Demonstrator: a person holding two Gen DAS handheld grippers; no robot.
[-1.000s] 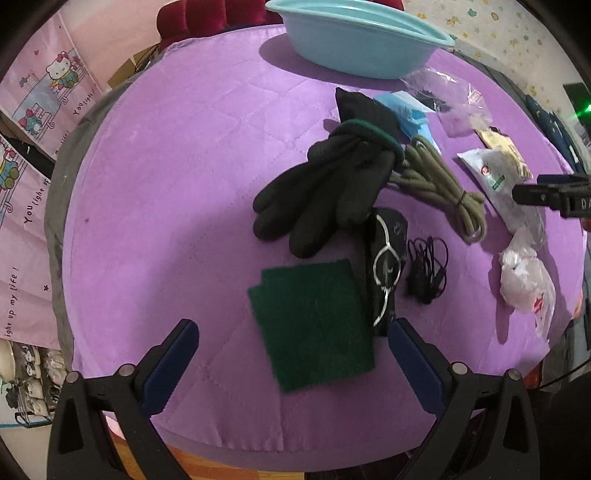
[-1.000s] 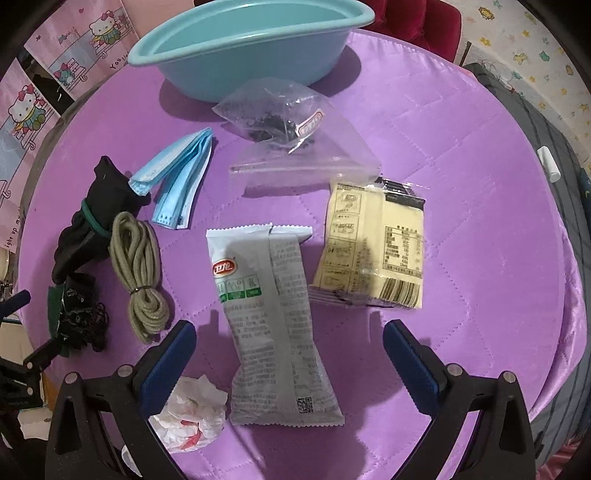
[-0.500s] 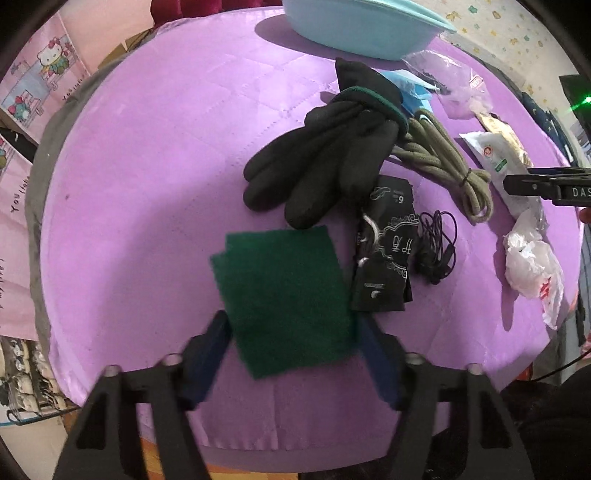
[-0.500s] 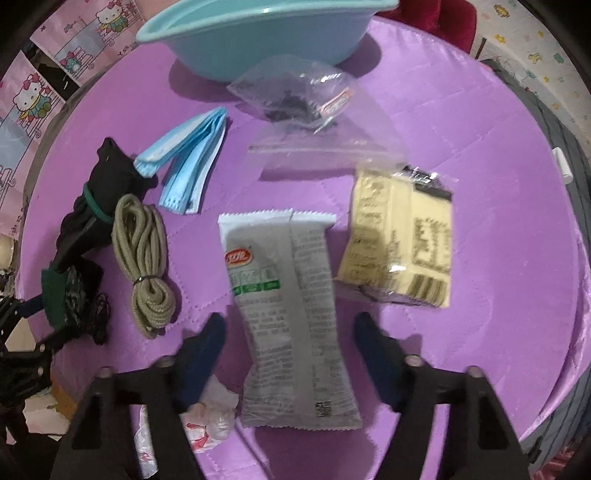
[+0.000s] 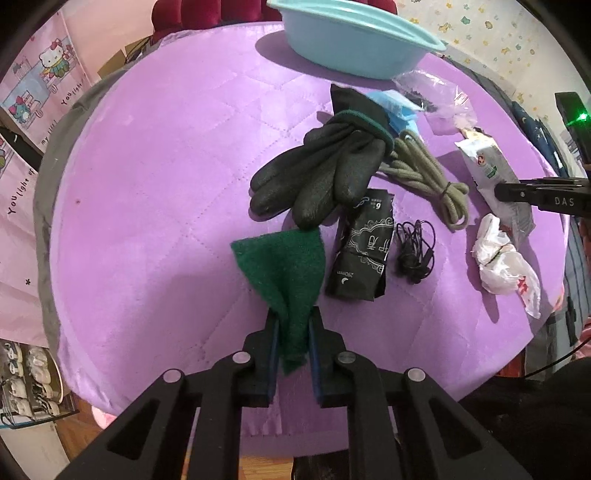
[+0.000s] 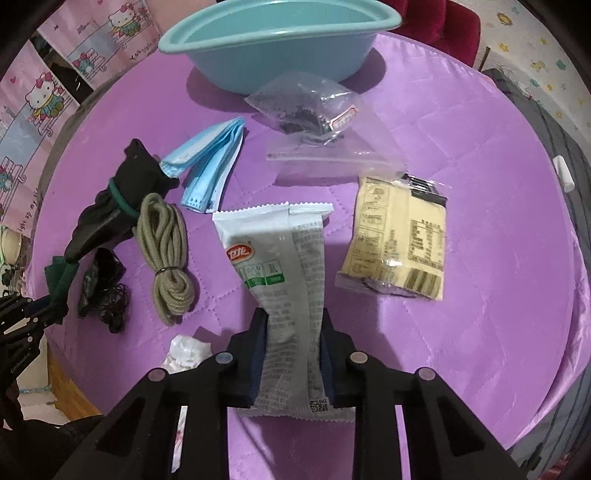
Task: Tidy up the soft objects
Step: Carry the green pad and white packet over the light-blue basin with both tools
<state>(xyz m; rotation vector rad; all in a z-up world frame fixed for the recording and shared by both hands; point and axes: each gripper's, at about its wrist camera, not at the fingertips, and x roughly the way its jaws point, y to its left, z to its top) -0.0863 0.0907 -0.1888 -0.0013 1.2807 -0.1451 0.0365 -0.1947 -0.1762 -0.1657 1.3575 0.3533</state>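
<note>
My left gripper [image 5: 293, 325] is shut on a green scouring pad [image 5: 284, 266], pinched into a cone and lifted off the purple cloth. My right gripper [image 6: 293, 325] is shut on a grey-white snack packet [image 6: 280, 273], squeezed at its lower half. Black gloves [image 5: 317, 177], an olive cord bundle [image 5: 424, 177], a black sachet [image 5: 364, 251] and black earphones [image 5: 415, 251] lie ahead of the left gripper. The right wrist view shows blue face masks [image 6: 210, 162], a clear bag [image 6: 317, 122] and a yellow packet [image 6: 399, 236].
A light blue basin [image 6: 280, 40] stands at the far edge of the round purple table [image 5: 166, 166]. A crumpled white plastic bag [image 5: 502, 262] lies near the right edge. Red chairs [image 5: 207, 11] stand behind the table.
Both grippers closed from wide open. The left one pinched the green pad and lifted it; the right one squeezed the snack packet.
</note>
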